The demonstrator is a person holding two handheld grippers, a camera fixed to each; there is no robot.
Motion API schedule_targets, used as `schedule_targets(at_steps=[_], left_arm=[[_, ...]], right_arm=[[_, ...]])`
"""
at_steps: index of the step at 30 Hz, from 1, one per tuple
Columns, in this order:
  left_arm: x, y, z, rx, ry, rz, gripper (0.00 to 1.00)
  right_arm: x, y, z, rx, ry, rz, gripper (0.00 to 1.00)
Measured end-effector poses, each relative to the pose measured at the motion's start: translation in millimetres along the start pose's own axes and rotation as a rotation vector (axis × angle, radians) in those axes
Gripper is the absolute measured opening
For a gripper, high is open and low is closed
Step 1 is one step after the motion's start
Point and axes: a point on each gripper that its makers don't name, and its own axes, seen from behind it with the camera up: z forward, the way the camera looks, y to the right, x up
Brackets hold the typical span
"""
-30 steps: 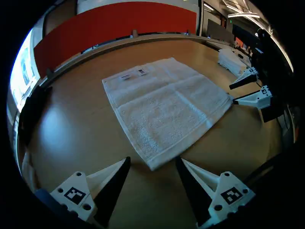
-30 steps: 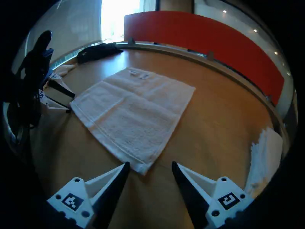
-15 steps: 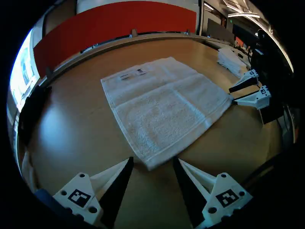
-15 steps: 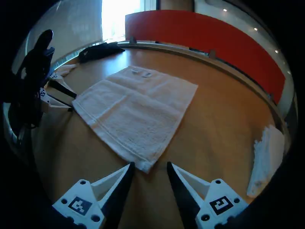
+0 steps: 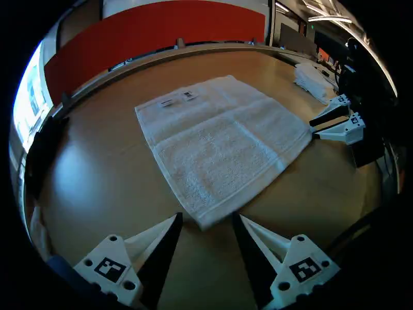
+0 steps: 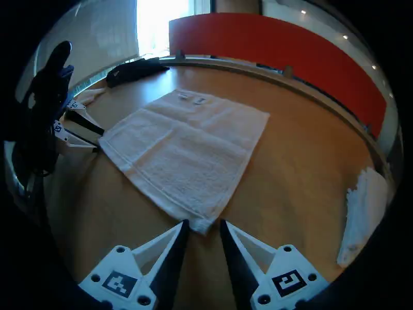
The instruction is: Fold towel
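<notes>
Left gripper view: left claw (image 5: 206, 217) at the bottom edge, fingers spread, the near corner of the towel (image 5: 222, 144) lying in the gap between the tips, not pinched. White towel lies flat on the brown counter (image 5: 103, 170), turned like a diamond, with a woven band along the near edges. Two small labels (image 5: 175, 99) sit near its far-left corner. At the towel's right corner the right claw (image 5: 313, 130) points in, fingers a little apart with the tips just beside the corner. Past it, a stack of folded white cloths (image 5: 312, 80) sits near the counter's far right. A red partition (image 5: 155, 31) runs behind the counter.

Right gripper view: right claw low in front, gap narrow but not pressed together, the towel's near corner between the tips; cannot tell if either finger touches it. Towel spreads away up the middle. Left claw at the towel's left corner, fingers apart. White cloth pile at the right edge. A dark object (image 6: 137, 70) rests on the far-left counter, with a bright window (image 6: 160, 26) beyond it.
</notes>
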Motion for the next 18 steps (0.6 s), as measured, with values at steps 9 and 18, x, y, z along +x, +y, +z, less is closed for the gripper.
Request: schedule_targets(at_steps=[9, 18], left_arm=[[0, 2.7, 0.6, -0.002, -0.009, 0.003, 0.6], [1, 10.2, -0.3, -0.008, -0.02, 0.019, 0.36]], right_arm=[[1, 0, 0.8, -0.011, -0.003, 0.018, 0.3], [0, 1, 0.1, -0.006, -0.012, 0.018, 0.23]])
